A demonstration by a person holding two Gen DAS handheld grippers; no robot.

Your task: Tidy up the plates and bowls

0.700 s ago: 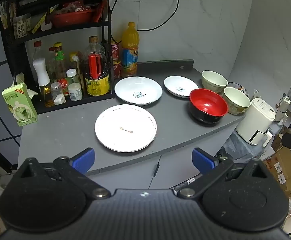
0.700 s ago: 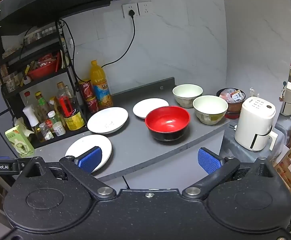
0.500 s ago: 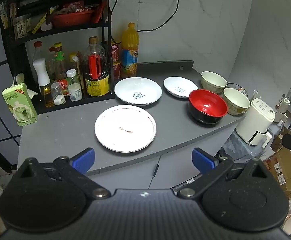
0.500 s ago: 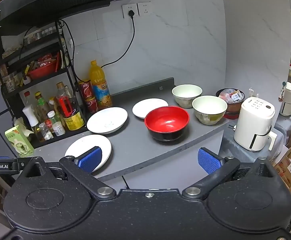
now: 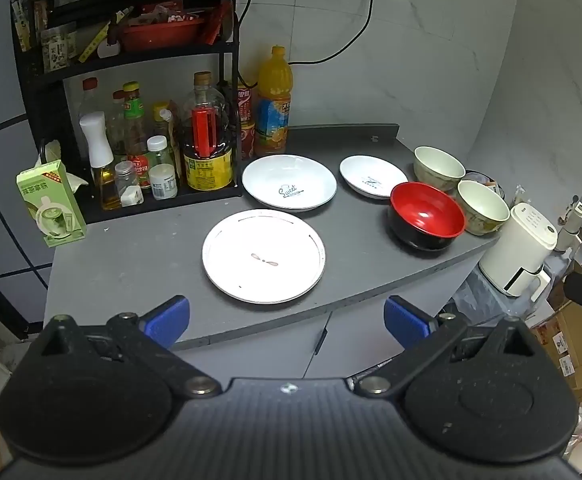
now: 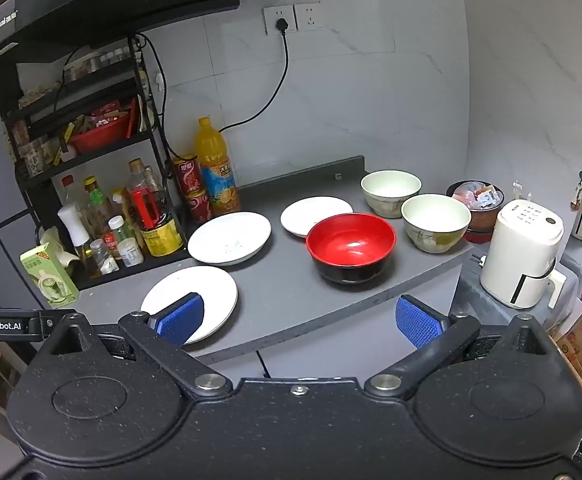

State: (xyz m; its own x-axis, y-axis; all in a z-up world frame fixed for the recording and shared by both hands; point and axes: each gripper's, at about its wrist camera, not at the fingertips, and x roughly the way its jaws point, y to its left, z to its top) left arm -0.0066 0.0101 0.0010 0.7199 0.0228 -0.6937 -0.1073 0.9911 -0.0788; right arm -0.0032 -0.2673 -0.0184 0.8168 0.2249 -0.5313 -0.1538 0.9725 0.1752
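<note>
Plates and bowls: spread singly across the grey surface (image 5: 139, 248), none stacked.

Left wrist view:
- Flat plate (image 5: 263, 256) nearest, close to the front edge of the surface.
- Printed plate (image 5: 289, 182) just behind it, beside the black rack (image 5: 227, 80) of bottles.
- Small plate (image 5: 372, 176) to the right of the printed plate, apart from it.
- Red bowl (image 5: 426, 216) right of centre, upright, near the right front edge.
- Two pale bowls to the right: far bowl (image 5: 438, 163) and near bowl (image 5: 483, 207), both upright; near bowl just beside the red bowl.
- Orange juice bottle (image 5: 275, 100) against the back wall; green carton (image 5: 51, 204) at the far left of the surface.
- White appliance (image 5: 521, 248) standing lower, off the right end.
- Left tongs (image 5: 287, 318) wide apart, blue pads on either side, nothing between them; held short of the front edge, touching nothing.

Right wrist view:
- Same layout seen from further right. Red bowl (image 6: 351, 246) central; pale bowls (image 6: 391, 190) and (image 6: 436, 220) behind and to its right.
- Small plate (image 6: 311, 212) partly hidden behind the red bowl's rim; printed plate (image 6: 229, 238) left of it; flat plate (image 6: 195, 292) nearest left, partly covered by the left blue pad.
- Dark container (image 6: 477, 206) of packets behind the near pale bowl.
- Right tongs (image 6: 299, 318) wide apart, empty, clear of the surface.
</note>
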